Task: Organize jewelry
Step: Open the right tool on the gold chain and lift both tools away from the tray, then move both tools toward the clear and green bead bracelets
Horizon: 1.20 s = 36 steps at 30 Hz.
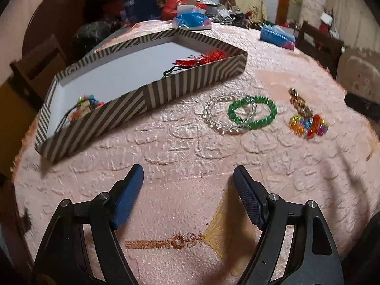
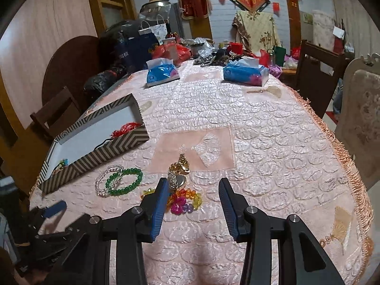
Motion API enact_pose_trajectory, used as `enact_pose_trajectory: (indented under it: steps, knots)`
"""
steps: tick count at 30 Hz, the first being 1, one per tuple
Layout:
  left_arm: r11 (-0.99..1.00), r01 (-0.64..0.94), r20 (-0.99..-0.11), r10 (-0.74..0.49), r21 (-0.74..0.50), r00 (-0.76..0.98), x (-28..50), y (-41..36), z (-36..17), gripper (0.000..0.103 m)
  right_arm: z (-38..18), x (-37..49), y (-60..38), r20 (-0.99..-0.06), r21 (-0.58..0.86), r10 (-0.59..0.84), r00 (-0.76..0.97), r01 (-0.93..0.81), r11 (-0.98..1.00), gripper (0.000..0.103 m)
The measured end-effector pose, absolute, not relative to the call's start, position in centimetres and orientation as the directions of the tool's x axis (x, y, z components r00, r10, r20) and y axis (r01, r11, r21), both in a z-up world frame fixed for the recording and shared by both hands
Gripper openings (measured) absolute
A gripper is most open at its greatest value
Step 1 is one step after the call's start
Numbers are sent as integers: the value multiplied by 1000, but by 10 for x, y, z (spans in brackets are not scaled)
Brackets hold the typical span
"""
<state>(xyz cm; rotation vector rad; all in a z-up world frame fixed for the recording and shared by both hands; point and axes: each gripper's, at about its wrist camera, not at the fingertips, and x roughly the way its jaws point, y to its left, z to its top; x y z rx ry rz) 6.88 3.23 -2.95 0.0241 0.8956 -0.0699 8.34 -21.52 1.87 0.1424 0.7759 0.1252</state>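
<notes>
Lengthwise, striped box [image 1: 147,95] runs near-left to far-right — 2 bracelets [image 1: 239,112] beside it

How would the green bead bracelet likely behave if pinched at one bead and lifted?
The green bead bracelet is a loop of separate round beads, so it would probably sag rather than stay flat. Its glossy beads may slip. It overlaps the clear bead bracelet, which might be dragged along.

pink quilted tablecloth [image 2: 261,142], two blue tissue packs [image 2: 245,72], wooden chair [image 2: 315,71]
</notes>
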Motion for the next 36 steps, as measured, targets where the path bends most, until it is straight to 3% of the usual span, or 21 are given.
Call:
enact_pose_trajectory:
  steps: [14, 22, 31, 36]
  knots:
    - [998, 54, -796, -47, -18, 603, 69, 36, -33, 91, 16, 85, -211, -701, 150, 146, 698, -55, 987, 42]
    - [998, 52, -799, -47, -20, 600, 70, 35, -33, 93, 14, 85, -211, -706, 149, 144, 694, -53, 987, 42]
    - [981, 190, -767, -155, -44, 623, 85, 15, -16, 92, 6, 93, -212, -743, 132, 113, 660, -21, 991, 42]
    - [961, 266, -770, -227, -77, 597, 114, -3, -13, 78, 2, 94, -213, -755, 133, 111, 646, -15, 991, 42]
